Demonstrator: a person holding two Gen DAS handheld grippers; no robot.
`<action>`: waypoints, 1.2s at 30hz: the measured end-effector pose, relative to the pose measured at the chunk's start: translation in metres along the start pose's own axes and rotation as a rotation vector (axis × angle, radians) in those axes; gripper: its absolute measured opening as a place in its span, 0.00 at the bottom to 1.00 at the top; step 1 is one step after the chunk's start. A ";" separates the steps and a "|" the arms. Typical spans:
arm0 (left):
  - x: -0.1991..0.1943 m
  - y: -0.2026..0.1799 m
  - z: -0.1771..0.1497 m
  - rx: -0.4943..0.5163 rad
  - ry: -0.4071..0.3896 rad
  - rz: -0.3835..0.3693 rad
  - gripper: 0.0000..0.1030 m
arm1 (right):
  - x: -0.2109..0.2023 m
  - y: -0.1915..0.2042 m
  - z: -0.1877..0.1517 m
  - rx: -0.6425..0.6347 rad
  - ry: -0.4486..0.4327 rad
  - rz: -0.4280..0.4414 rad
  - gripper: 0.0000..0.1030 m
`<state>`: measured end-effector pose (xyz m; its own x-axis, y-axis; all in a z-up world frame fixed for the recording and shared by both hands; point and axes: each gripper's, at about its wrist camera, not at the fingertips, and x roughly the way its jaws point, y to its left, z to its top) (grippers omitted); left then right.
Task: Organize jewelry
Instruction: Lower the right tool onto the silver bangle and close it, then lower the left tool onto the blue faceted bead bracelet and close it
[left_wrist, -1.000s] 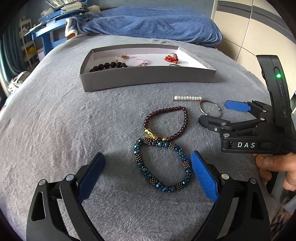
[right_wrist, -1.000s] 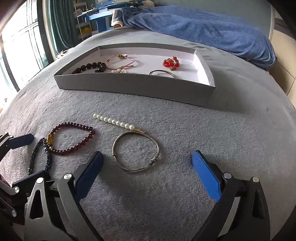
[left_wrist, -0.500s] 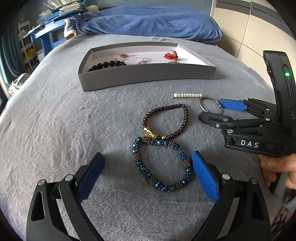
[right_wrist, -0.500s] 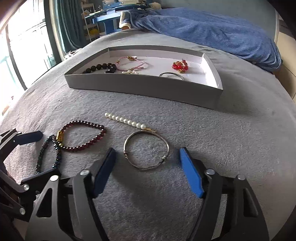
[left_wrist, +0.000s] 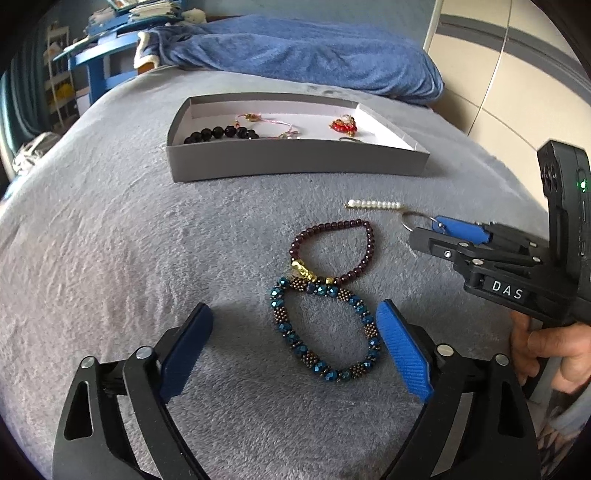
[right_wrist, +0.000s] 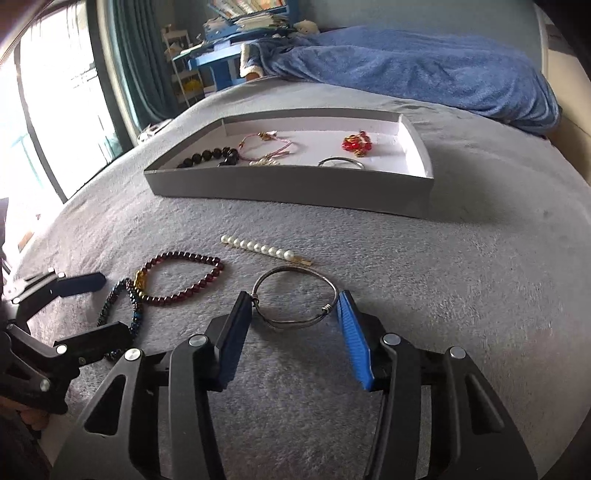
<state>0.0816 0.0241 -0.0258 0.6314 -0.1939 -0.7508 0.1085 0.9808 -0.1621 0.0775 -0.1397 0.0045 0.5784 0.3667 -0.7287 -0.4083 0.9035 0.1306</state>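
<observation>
A silver bangle (right_wrist: 295, 299) lies on the grey blanket between the pads of my right gripper (right_wrist: 293, 308); both pads touch its sides, the jaws half closed around it. A pearl clip (right_wrist: 260, 248), a dark red bead bracelet (right_wrist: 184, 275) and a blue bead bracelet (left_wrist: 325, 328) lie beside it. My left gripper (left_wrist: 295, 325) is open, its right pad just beside the blue bracelet. The grey tray (right_wrist: 288, 184) holds a black bead bracelet (right_wrist: 208, 157), a pink cord (right_wrist: 267, 144), a red piece (right_wrist: 356, 144) and a silver ring (right_wrist: 341, 162).
A blue blanket (right_wrist: 406, 66) is bunched behind the tray. A blue desk and shelves (right_wrist: 218, 55) stand at the far left near a window. The right gripper's body (left_wrist: 517, 266) is at the right of the left wrist view.
My right gripper moved forward and narrowed its jaws until the pads reached the silver bangle's sides. The left gripper stayed open near the blue bracelet.
</observation>
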 end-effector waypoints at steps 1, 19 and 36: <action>0.000 0.001 0.000 -0.006 0.002 0.000 0.84 | -0.001 -0.003 0.000 0.018 -0.005 0.004 0.47; -0.006 0.000 -0.008 0.011 0.004 0.016 0.43 | -0.003 -0.010 -0.001 0.065 -0.002 0.007 0.47; -0.012 -0.008 -0.012 0.052 -0.015 -0.041 0.07 | 0.000 -0.011 0.000 0.065 0.017 0.006 0.48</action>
<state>0.0640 0.0183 -0.0234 0.6366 -0.2342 -0.7348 0.1744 0.9718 -0.1587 0.0816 -0.1494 0.0028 0.5634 0.3691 -0.7392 -0.3647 0.9139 0.1784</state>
